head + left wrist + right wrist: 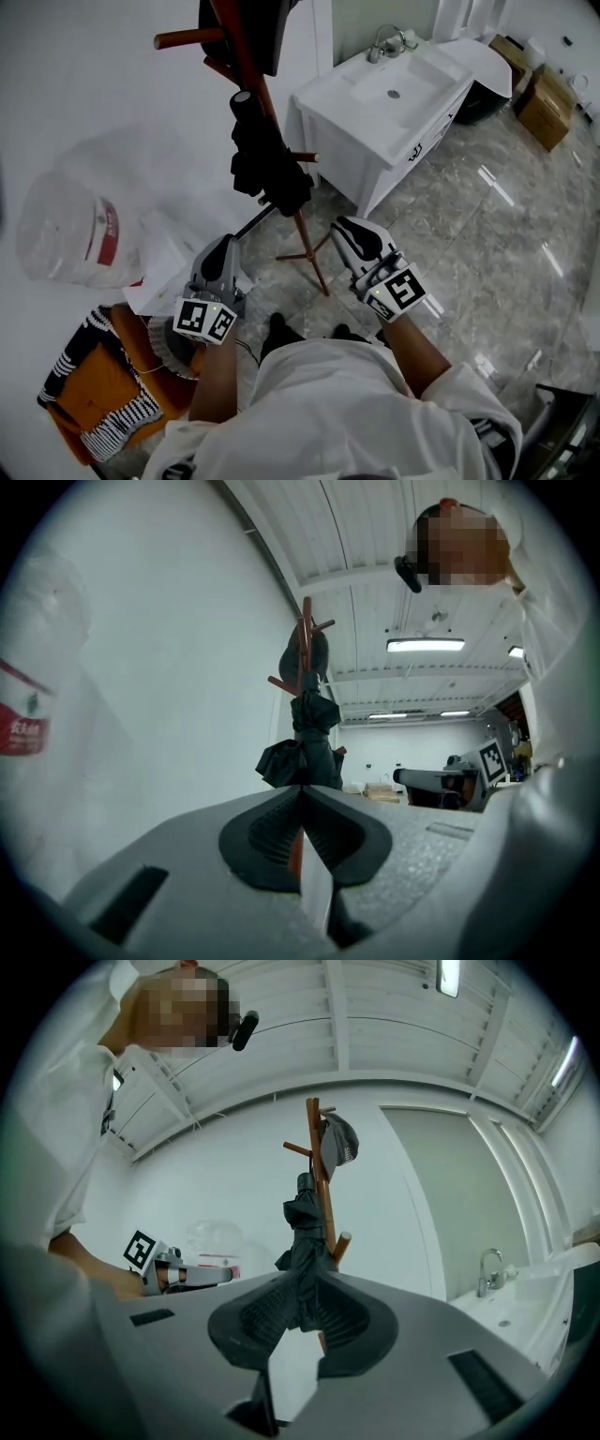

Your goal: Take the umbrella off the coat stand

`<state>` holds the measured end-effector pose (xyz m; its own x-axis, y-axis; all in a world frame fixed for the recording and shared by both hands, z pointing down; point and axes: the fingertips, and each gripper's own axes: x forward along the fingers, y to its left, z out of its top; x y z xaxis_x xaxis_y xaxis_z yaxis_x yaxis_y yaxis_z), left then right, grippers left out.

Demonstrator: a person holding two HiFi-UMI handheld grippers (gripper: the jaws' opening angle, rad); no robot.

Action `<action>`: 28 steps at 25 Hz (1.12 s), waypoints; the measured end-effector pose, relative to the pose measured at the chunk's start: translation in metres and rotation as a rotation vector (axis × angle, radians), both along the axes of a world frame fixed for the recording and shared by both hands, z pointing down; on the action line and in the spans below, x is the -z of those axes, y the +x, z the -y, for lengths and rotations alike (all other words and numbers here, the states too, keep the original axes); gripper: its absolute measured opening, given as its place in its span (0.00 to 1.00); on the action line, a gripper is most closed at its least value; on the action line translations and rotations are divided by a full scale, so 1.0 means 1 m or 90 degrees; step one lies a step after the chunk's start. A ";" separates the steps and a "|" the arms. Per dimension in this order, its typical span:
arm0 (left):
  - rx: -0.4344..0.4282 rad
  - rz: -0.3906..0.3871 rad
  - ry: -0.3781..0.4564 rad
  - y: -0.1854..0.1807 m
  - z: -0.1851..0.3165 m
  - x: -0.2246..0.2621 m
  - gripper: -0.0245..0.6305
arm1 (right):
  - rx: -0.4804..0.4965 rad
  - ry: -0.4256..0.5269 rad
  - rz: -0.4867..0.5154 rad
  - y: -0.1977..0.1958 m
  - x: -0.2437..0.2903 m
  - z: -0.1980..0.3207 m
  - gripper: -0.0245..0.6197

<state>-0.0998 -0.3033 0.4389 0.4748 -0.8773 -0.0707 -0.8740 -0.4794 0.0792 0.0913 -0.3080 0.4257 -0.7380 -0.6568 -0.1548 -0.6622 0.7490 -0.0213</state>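
Where hand-held grippers (226, 243) (343, 226) point, umbrella (267, 164) hangs (untouched).

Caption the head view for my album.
A person points the left gripper and right gripper, both shut, at a black umbrella hanging on a coat stand beside a washbasin.

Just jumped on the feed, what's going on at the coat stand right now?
A person faces the coat stand with a gripper in each hand. The folded black umbrella hangs on the stand, with a cap on a peg higher up. The left gripper and the right gripper both point toward the umbrella, short of it, jaws shut with nothing in them. The umbrella has not been taken off yet.
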 end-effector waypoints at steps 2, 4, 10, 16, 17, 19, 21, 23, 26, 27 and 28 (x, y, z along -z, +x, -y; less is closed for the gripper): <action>-0.015 -0.005 0.008 -0.013 0.011 0.008 0.06 | 0.003 0.009 0.000 -0.019 0.015 0.011 0.14; -0.032 -0.011 0.014 -0.028 0.022 0.015 0.06 | 0.006 0.016 0.003 -0.040 0.036 0.020 0.26; -0.099 -0.042 0.024 -0.056 0.045 0.021 0.06 | -0.052 0.060 -0.027 -0.088 0.098 0.044 0.40; -0.146 -0.076 0.002 -0.073 0.058 0.008 0.06 | -0.138 0.049 -0.061 -0.112 0.110 0.072 0.51; -0.152 -0.083 -0.004 -0.076 0.060 0.006 0.06 | -0.149 0.039 -0.068 -0.114 0.108 0.077 0.52; -0.165 -0.091 -0.015 -0.079 0.063 0.002 0.06 | -0.168 0.013 -0.079 -0.116 0.101 0.086 0.53; -0.183 -0.091 -0.022 -0.078 0.064 0.000 0.06 | -0.183 -0.013 -0.091 -0.118 0.093 0.095 0.53; -0.201 -0.088 -0.026 -0.074 0.065 -0.003 0.06 | -0.194 -0.028 -0.100 -0.119 0.089 0.103 0.53; -0.215 -0.096 -0.031 -0.069 0.067 -0.009 0.06 | -0.214 -0.030 -0.104 -0.118 0.087 0.111 0.52; -0.216 -0.102 -0.034 -0.068 0.068 -0.011 0.06 | -0.221 -0.030 -0.104 -0.117 0.086 0.113 0.52; -0.216 -0.107 -0.037 -0.068 0.068 -0.013 0.06 | -0.226 -0.030 -0.105 -0.116 0.086 0.114 0.52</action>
